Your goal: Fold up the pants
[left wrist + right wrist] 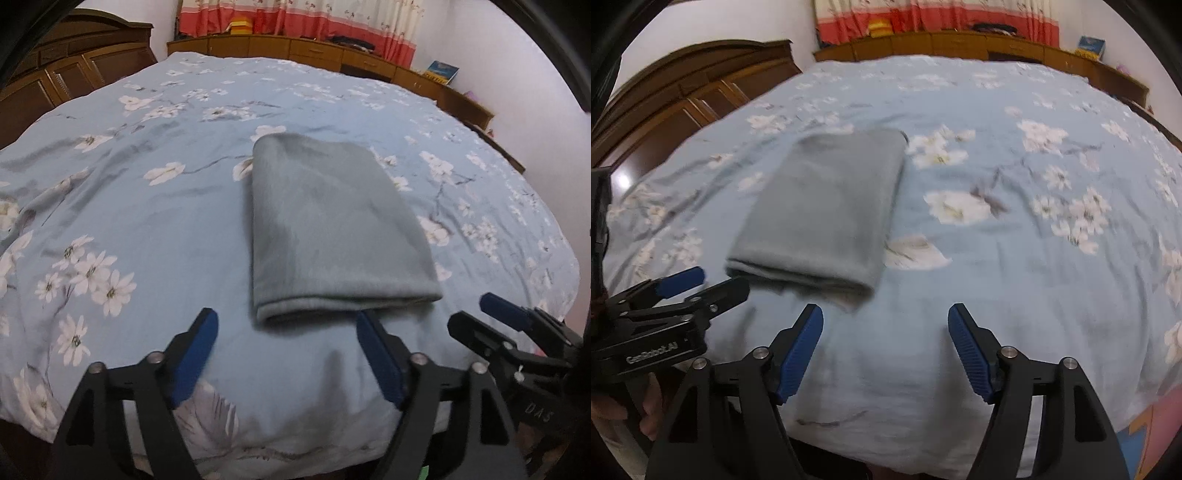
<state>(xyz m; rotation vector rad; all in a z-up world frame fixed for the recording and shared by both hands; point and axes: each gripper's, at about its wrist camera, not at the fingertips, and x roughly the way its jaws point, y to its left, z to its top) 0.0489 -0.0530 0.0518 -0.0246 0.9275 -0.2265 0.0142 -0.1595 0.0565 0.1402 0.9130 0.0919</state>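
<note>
The left wrist camera looks forward and down along its own fingers over the bed, from the near edge. The right wrist camera looks the same way, from a place more to the right. Both views share the folded pants, the curtain and the far cabinets.

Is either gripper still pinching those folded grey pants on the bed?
No: the folded grey fabric pants lie free on the blue flowered bedsheet, and the left gripper stands open short of them.
</note>
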